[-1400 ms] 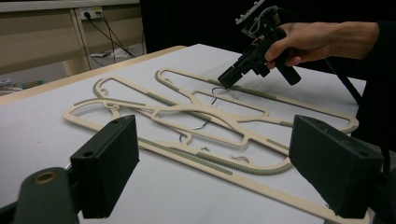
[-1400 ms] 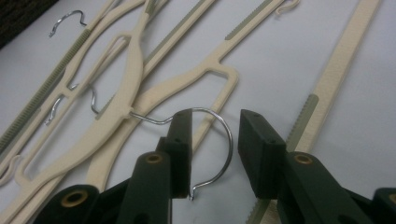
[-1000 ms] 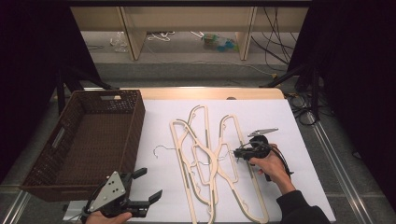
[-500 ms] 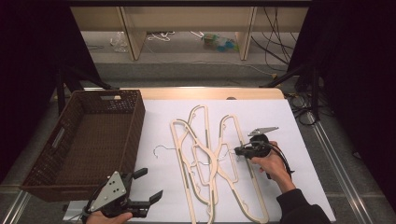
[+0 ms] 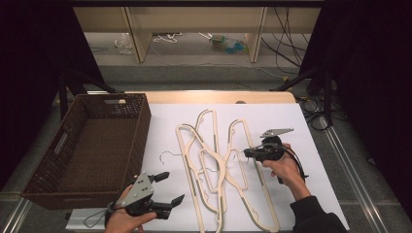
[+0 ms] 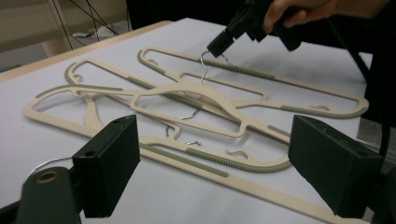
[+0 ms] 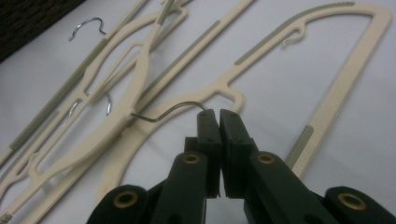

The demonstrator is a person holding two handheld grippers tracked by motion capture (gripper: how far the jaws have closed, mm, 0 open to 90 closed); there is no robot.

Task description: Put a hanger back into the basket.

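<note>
The right gripper point(image 7: 214, 116) is pinching a hanger's metal hook point(image 7: 180, 109), jaws having just closed. The left gripper point(image 5: 167, 187) is hovering wide open (holding nothing) near the wicker basket point(image 5: 92, 145).

Grey floor point(image 5: 204, 73), wooden shelf legs point(image 5: 138, 41), dark surroundings

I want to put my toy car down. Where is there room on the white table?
Free: the white strip between the basket and the hangers, the far edge beyond the hangers, and the right edge past the right gripper. Crowded: the middle, where the hangers overlap.
</note>
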